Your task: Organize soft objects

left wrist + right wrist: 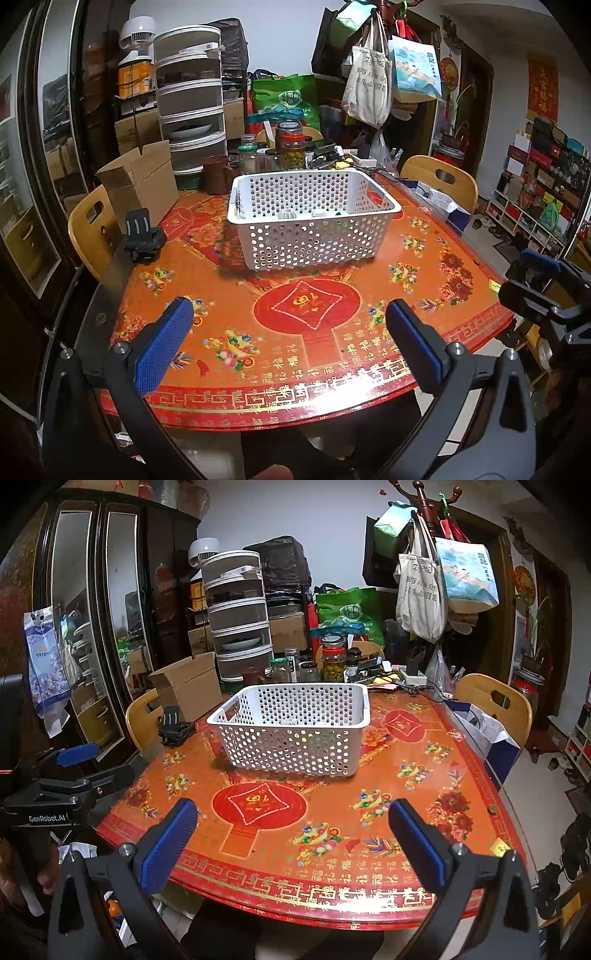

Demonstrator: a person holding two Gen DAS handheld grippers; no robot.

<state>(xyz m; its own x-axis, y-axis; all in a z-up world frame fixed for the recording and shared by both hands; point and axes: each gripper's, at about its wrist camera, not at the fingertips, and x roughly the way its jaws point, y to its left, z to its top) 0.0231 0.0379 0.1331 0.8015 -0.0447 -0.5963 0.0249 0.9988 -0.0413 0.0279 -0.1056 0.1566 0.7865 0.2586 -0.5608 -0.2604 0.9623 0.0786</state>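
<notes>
A white perforated basket (314, 218) stands on the red and orange table (303, 343); it also shows in the right wrist view (295, 731). Small things lie at its bottom, mostly hidden by the walls. My left gripper (290, 343) is open and empty above the table's near edge, well short of the basket. My right gripper (291, 842) is open and empty, also above the near edge. Each gripper shows at the side of the other's view: the right one (543, 291), the left one (66, 775). No soft object lies on the open tabletop.
An open cardboard box (144, 184) and a black mount (144, 236) sit at the table's left. Jars (291, 147), a stacked drawer unit (192, 99) and clutter line the far edge. Wooden chairs (443, 181) stand around. Bags hang on a coat stand (424, 587).
</notes>
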